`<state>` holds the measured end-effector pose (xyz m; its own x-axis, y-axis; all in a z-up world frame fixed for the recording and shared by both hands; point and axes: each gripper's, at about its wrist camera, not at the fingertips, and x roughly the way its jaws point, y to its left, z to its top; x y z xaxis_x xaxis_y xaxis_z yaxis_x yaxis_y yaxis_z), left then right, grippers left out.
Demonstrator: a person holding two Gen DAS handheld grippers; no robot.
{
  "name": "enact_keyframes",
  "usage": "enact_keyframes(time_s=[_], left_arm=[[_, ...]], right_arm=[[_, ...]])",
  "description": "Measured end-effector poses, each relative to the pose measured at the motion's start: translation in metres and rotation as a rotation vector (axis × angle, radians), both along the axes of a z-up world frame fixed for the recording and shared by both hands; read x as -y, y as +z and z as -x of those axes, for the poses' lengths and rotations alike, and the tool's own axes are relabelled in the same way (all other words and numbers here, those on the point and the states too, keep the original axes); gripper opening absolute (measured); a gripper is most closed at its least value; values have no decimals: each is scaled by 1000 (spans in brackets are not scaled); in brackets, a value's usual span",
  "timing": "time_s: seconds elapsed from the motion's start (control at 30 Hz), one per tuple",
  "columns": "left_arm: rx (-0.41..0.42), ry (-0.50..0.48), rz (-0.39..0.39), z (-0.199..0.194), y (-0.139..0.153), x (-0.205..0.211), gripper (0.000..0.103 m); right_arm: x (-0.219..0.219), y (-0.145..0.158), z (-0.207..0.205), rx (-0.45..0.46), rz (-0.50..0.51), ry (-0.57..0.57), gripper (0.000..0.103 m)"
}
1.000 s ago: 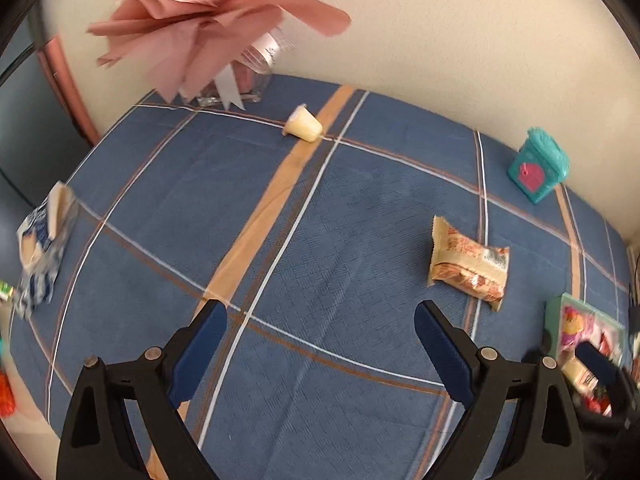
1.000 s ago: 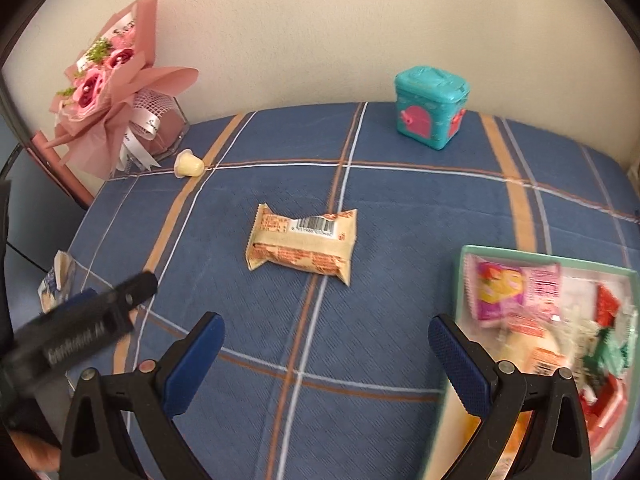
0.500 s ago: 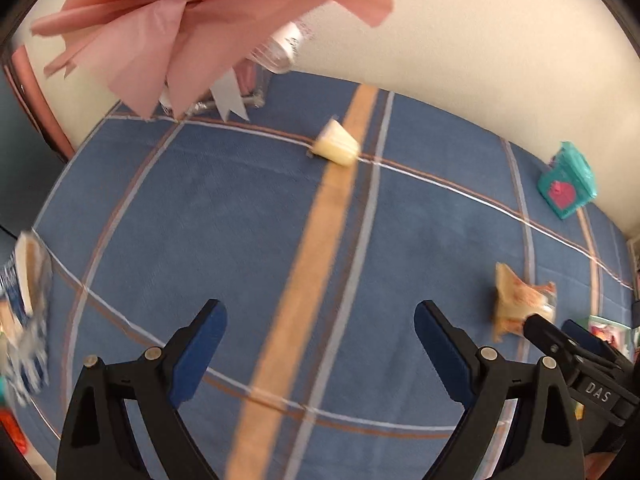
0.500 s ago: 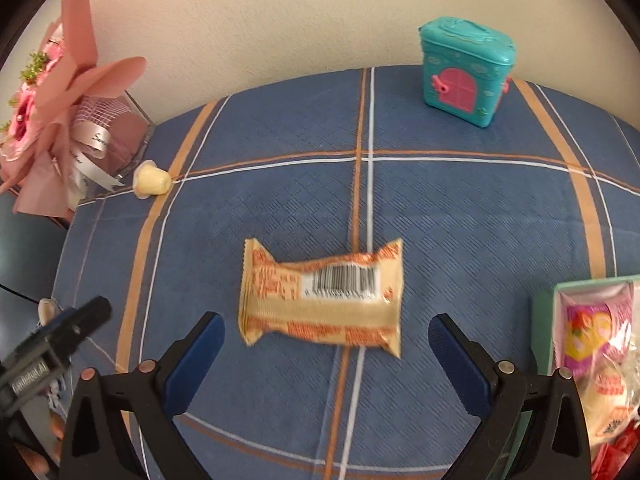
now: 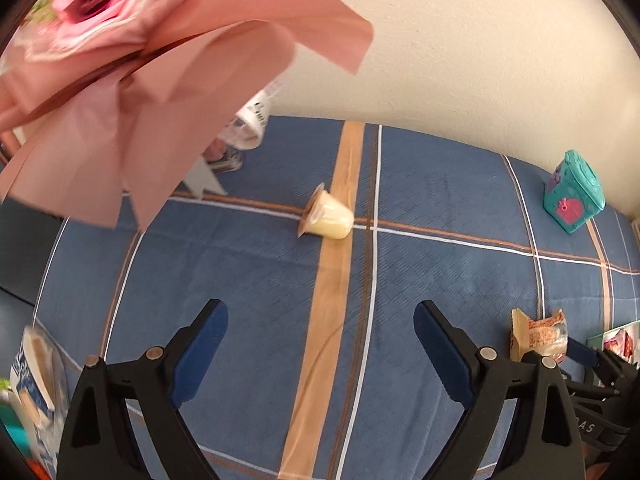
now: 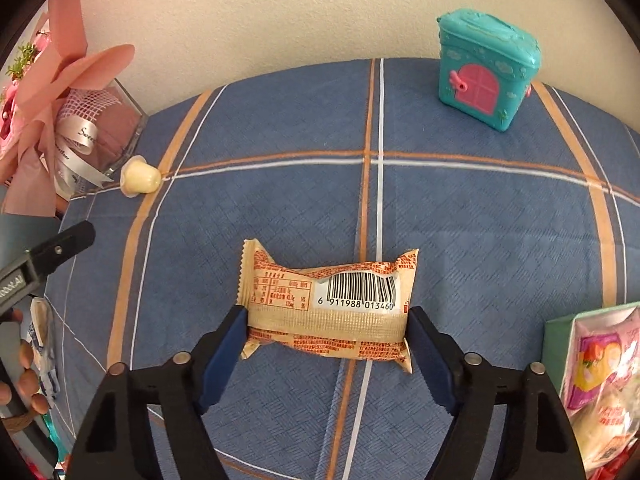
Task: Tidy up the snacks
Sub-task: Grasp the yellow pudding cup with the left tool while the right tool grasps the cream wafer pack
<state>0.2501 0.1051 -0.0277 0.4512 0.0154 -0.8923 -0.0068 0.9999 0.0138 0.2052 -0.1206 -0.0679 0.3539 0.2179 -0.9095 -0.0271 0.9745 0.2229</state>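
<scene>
A beige snack packet with a barcode (image 6: 326, 308) lies on the blue plaid tablecloth, between the fingers of my right gripper (image 6: 326, 320); the pads sit at its two ends, jaws wide. The same packet shows at the right in the left wrist view (image 5: 538, 334). A small yellow jelly cup (image 5: 328, 218) lies on its side ahead of my left gripper (image 5: 320, 322), which is open and empty; it also shows in the right wrist view (image 6: 140, 176). A green tray (image 6: 554, 328) holding several snack packs is at the right edge.
A pink flower bouquet (image 5: 132, 64) in a clear holder stands at the back left, close above the left gripper. A teal toy house (image 6: 486, 68) stands at the back right. A blue-white packet (image 5: 34, 376) lies at the table's left edge. A cream wall lies behind.
My right gripper has moved forward and down until its fingers straddle the barcode packet. My left gripper has moved forward and left toward the jelly cup and bouquet.
</scene>
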Motion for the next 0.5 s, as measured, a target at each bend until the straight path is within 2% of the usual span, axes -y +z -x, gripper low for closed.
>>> enact_keyframes(time_s=[0.17, 0.33, 0.4, 0.5], left_arm=[[10, -13, 2, -23, -5, 2, 90], [16, -60, -76, -47, -16, 8, 89], [17, -89, -125, -55, -21, 13, 81], [8, -118, -167, -67, -33, 18, 81]], right_arm=[[2, 7, -20, -2, -25, 2, 79], [-2, 13, -40, 12, -17, 28, 79], [-3, 15, -47, 15, -12, 36, 79], [-4, 13, -57, 13, 11, 52, 79]])
